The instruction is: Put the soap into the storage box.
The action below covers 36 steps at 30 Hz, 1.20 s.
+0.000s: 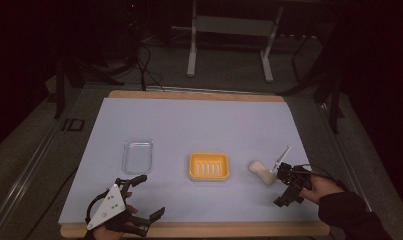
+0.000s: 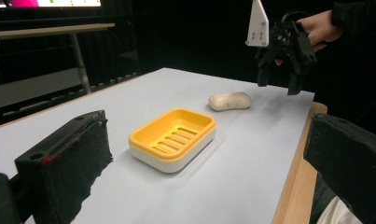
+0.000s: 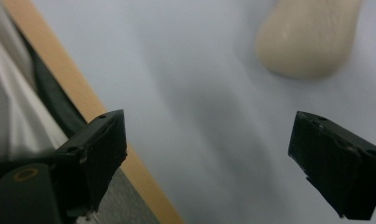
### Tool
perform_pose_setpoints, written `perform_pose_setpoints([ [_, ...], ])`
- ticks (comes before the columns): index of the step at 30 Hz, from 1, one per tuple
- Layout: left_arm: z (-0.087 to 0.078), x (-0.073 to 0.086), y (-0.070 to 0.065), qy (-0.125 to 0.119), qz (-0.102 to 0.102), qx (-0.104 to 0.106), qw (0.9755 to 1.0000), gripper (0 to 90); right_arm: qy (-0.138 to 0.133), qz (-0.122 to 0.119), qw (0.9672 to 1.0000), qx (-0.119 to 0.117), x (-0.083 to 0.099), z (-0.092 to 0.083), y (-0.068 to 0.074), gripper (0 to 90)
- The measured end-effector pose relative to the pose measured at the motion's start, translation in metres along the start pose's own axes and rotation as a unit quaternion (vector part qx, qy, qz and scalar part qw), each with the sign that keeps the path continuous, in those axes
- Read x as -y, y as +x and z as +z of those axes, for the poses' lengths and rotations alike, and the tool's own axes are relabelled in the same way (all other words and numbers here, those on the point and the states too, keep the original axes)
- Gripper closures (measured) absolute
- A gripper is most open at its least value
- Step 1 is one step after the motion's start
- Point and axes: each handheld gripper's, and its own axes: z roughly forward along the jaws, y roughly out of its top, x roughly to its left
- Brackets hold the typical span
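We see the table [image 1: 199,120] carrying three things in a row: a clear lid [image 1: 138,155] at the left, a yellow soap dish [image 1: 209,166] in the middle, and a pale bar of soap [image 1: 259,171] lying at the right, apart from the dish. Our right tool [image 1: 288,187] hangs just beside the soap on its right, jaws spread wide and holding nothing; in the right gripper view the soap [image 3: 309,37] lies ahead of the gap, not yet between the jaws. Our left tool [image 1: 141,200] rests at the near left edge, jaws also wide apart and empty.

We judge the main risk to be the soap itself: it looks smooth and rounded, so an off-centre pinch could squirt it away across the table or off the near edge. Closing too early would merely nudge it. A slanted carry could also tip the light dish [image 2: 172,138].
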Motion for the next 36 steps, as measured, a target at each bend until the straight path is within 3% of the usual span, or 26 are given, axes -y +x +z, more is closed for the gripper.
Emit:
perform_pose_setpoints([
  [6,0.0,0.0,0.0,0.0,0.0,0.0,1.0,0.7,0.052,0.021,0.9984,-0.006,0.0,0.008,-0.009,12.1],
  [11,0.001,0.0,0.0,0.001,-0.001,0.002,1.0,0.7,0.072,0.029,0.9969,-0.01,0.0,0.01,-0.014,12.0],
  [17,0.0,0.0,0.0,0.0,-0.001,0.002,1.0,0.7,0.073,0.047,0.9961,-0.018,-0.003,0.009,-0.027,11.3],
  [21,0.001,0.0,0.0,0.001,-0.001,0.002,1.0,0.7,0.058,0.055,0.9968,-0.01,-0.008,0.008,-0.034,11.6],
  [25,0.001,0.0,0.0,0.001,-0.002,0.003,1.0,0.7,0.05,0.052,0.9974,-0.002,-0.011,0.009,-0.036,12.6],
  [29,0.001,0.0,0.0,0.001,-0.001,0.003,1.0,0.7,0.045,0.066,0.9968,-0.01,-0.019,0.012,-0.039,12.6],
  [36,0.001,0.0,0.0,0.002,-0.002,0.004,1.0,0.7,0.027,0.06,0.9977,-0.018,-0.026,0.013,-0.044,13.9],
])
